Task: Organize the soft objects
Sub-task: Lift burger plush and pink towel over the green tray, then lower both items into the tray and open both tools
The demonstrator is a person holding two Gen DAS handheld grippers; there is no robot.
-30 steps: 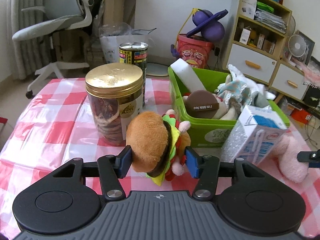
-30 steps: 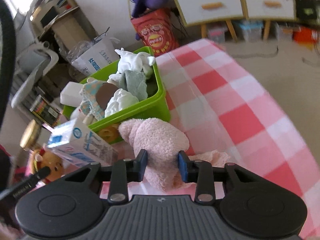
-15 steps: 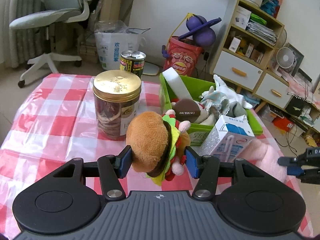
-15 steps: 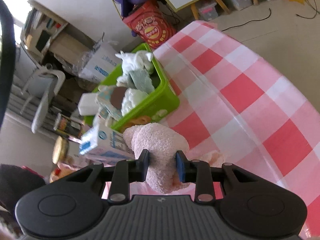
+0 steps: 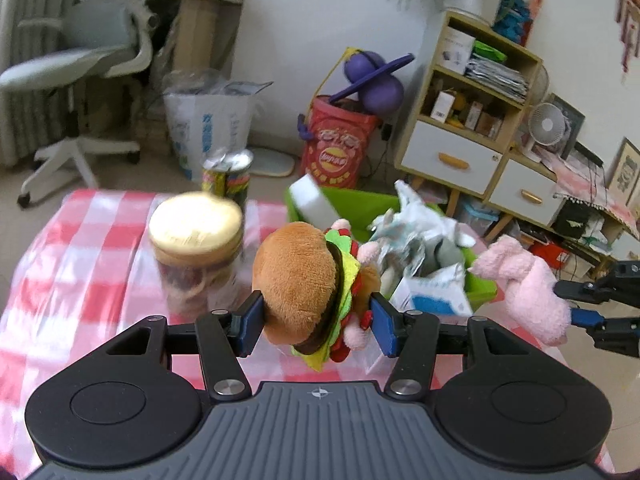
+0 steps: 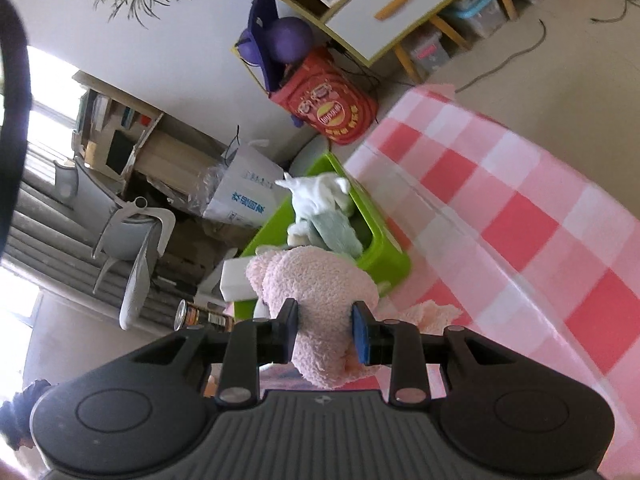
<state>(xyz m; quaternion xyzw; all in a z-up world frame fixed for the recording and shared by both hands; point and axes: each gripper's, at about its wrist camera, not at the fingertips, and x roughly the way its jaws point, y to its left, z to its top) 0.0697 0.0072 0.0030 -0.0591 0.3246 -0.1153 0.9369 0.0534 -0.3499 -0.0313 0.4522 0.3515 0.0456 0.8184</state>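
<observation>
Burger plush (image 5: 304,280) and pink plush (image 6: 316,300) each clamped in tongs.

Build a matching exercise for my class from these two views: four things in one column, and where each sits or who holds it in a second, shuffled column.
Things:
1. burger plush
2. pink plush
3. gold-lidded jar
4. green bin

Places:
A. stands on the checked cloth, left of the burger
B. clamped in the right tool
C. holds white and grey soft things
D. clamped in the left tool

Pairs: 1-D, 2-B, 3-A, 4-C
</observation>
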